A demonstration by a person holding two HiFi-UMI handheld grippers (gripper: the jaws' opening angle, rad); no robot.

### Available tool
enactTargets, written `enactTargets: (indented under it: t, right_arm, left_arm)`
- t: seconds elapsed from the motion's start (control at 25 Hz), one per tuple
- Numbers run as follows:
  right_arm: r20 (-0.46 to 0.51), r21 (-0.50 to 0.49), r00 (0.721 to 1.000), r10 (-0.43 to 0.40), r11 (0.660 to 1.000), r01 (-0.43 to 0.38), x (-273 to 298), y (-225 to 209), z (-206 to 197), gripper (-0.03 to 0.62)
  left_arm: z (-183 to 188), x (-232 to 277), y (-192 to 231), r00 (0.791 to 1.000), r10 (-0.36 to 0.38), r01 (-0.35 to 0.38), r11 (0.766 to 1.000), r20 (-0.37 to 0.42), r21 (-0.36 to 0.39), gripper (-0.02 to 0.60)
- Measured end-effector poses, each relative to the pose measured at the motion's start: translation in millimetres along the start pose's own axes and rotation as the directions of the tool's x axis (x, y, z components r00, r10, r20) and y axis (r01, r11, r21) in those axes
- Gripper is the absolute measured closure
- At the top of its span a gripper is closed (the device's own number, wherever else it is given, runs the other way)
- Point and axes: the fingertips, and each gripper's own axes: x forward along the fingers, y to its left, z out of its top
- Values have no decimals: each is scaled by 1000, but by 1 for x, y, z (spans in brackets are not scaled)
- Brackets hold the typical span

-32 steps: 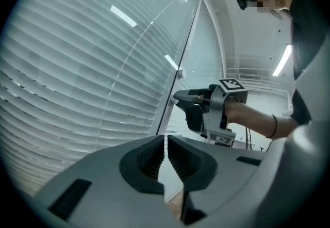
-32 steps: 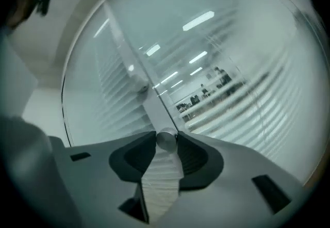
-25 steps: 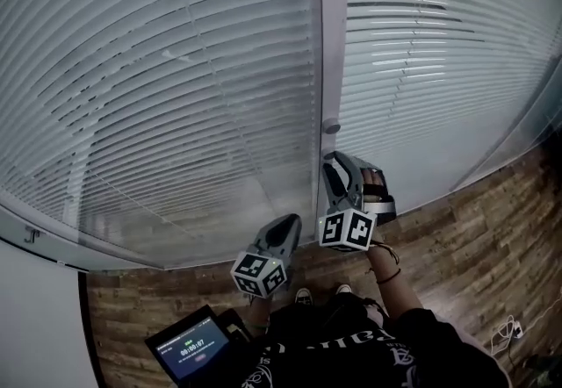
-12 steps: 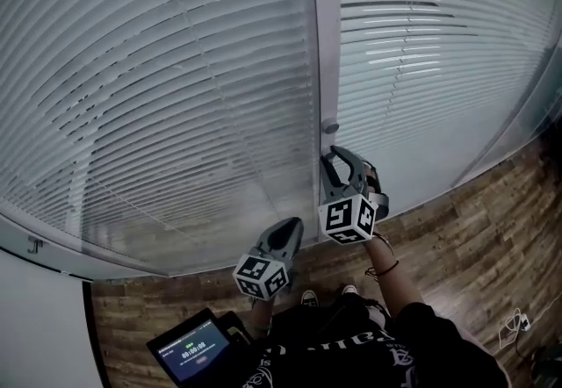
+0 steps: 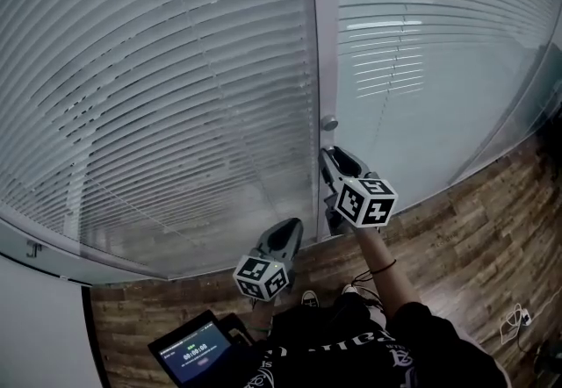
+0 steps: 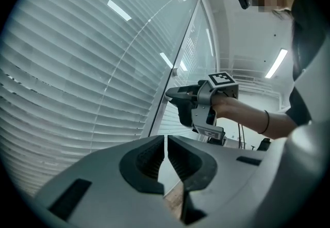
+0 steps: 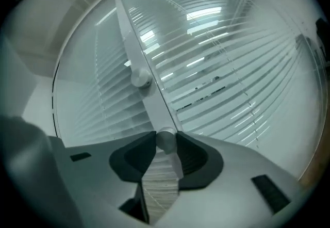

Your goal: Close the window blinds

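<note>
Two panes of white slatted blinds, left and right, stand behind glass on either side of a pale frame post. The slats of both lie nearly flat. The post carries an upper round knob and a lower knob. My right gripper is shut on the lower knob, held between both pads. My left gripper hangs lower and to the left, shut on nothing, pointing at the glass. The right gripper also shows in the left gripper view.
A wood-plank floor runs along the foot of the glass wall. A tablet with a lit screen sits at the person's lower left. A white cable lies on the floor at the right.
The right gripper has twisted on the knob, its marker cube turning over. The dark gaps at the top of the right blinds have shut as the slats tilted flat. The left gripper stayed put.
</note>
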Motion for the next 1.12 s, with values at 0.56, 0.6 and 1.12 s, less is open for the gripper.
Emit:
enactTargets:
  t: [0.56,0.6,1.12]
  right_arm:
    - [-166,-166,980,-112,983,84,-83,-11,-108,457]
    - [-188,-170,975,-122,981,90,-93,-11,-117,457]
    - [-229,-94,969,-87,993,67,-213,-22,-142,457]
  left_arm:
    - [-42,-15,-20,994,-95,93,995,-59,-37,575]
    - [-46,-16,-23,992,-104,102,994,-68,-43,575]
    - [-71,-20,-104,988,-132,127,990,-81,-60,575]
